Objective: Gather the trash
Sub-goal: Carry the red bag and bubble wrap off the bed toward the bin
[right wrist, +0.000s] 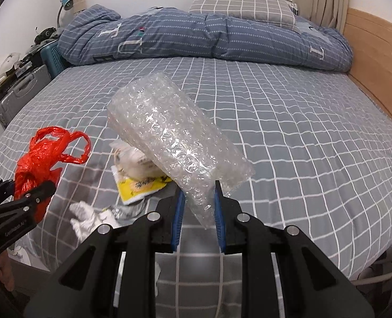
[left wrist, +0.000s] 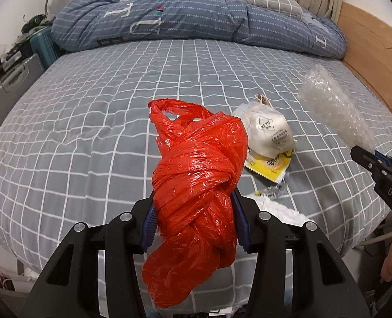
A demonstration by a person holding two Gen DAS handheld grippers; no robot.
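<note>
My left gripper (left wrist: pixel 194 201) is shut on a twisted red plastic bag (left wrist: pixel 196 175), held above the bed; the right wrist view shows that bag (right wrist: pixel 39 156) and gripper (right wrist: pixel 23 193) at the left edge. My right gripper (right wrist: pixel 197 189) is shut on a roll of clear bubble wrap (right wrist: pixel 169 135), which sticks up and away from the fingers; it appears in the left wrist view (left wrist: pixel 333 106) at the right. On the bed lie a white face mask (left wrist: pixel 268 132), a yellow packet (left wrist: pixel 268 165), a crumpled foil scrap (left wrist: pixel 274 192) and a white tissue (right wrist: pixel 90 220).
The bed has a grey checked sheet (right wrist: pixel 288 132). A rolled blue duvet (right wrist: pixel 196 34) and a checked pillow (right wrist: pixel 243 5) lie at the far end. A wooden bed frame (right wrist: pixel 376 61) runs along the right. A grey suitcase (right wrist: pixel 21 90) and a teal crate (right wrist: pixel 54 55) stand left of the bed.
</note>
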